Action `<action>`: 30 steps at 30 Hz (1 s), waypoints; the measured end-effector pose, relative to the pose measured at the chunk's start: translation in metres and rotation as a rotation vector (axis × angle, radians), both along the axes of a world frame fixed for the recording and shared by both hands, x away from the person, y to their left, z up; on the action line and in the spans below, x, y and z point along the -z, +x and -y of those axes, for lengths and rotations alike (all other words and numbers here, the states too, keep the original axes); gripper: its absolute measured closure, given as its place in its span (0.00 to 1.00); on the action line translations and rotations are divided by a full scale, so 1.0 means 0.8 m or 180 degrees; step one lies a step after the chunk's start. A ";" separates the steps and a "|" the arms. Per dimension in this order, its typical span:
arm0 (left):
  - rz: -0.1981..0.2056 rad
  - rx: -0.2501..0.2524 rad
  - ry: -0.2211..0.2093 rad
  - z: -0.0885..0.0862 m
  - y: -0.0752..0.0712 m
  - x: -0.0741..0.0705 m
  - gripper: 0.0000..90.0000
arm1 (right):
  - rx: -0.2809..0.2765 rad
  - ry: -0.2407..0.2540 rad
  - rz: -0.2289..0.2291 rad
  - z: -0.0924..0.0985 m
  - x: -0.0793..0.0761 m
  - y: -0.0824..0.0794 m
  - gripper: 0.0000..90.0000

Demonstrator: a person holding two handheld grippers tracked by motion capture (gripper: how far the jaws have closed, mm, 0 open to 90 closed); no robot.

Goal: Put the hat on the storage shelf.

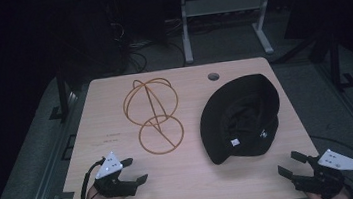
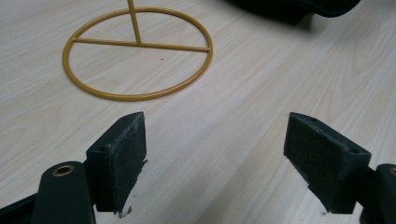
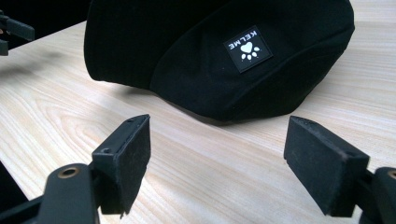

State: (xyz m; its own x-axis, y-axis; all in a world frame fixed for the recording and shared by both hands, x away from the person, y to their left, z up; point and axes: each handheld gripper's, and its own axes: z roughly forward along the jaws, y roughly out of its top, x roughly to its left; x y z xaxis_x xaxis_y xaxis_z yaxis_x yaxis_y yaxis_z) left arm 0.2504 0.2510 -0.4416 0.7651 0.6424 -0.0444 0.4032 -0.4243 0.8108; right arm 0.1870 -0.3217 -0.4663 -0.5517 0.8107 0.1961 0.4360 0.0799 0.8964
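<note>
step: reach for black hat | hat: brim up, right half of worktop, beside gold wire stand | right gripper: jaws wide, empty, near hat | left gripper: wide, empty, facing stand's ring base | advice: take brim edge squarely, pinch one fabric layer, steady stand

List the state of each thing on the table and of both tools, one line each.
Black hat: upside down, opening up, lying untouched on the table.
Gold wire stand: upright on its ring base, bare, nothing on it.
Left tool: open, empty, near the stand's ring base.
Right tool: open, empty, facing the hat.
</note>
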 end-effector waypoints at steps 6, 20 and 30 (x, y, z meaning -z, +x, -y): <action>-0.0023 -0.0013 -0.0020 -0.001 0.001 0.000 0.22 | -0.0008 0.0047 -0.0019 0.002 0.002 0.003 0.25; 0.0027 0.0110 0.0007 0.014 0.000 -0.002 0.22 | 0.0021 0.0081 0.0001 0.003 0.002 0.001 0.24; 0.0093 0.0202 -0.0007 0.031 -0.002 -0.007 0.21 | -0.0005 0.0082 -0.0020 -0.001 0.003 0.002 0.24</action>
State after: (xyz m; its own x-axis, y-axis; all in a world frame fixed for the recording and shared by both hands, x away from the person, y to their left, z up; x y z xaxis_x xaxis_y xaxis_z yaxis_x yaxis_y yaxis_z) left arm 0.2484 0.2262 -0.4361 0.8054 0.5924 -0.0228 0.3517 -0.4466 0.8227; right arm 0.1886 -0.3209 -0.4684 -0.5516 0.8045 0.2204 0.4416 0.0575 0.8953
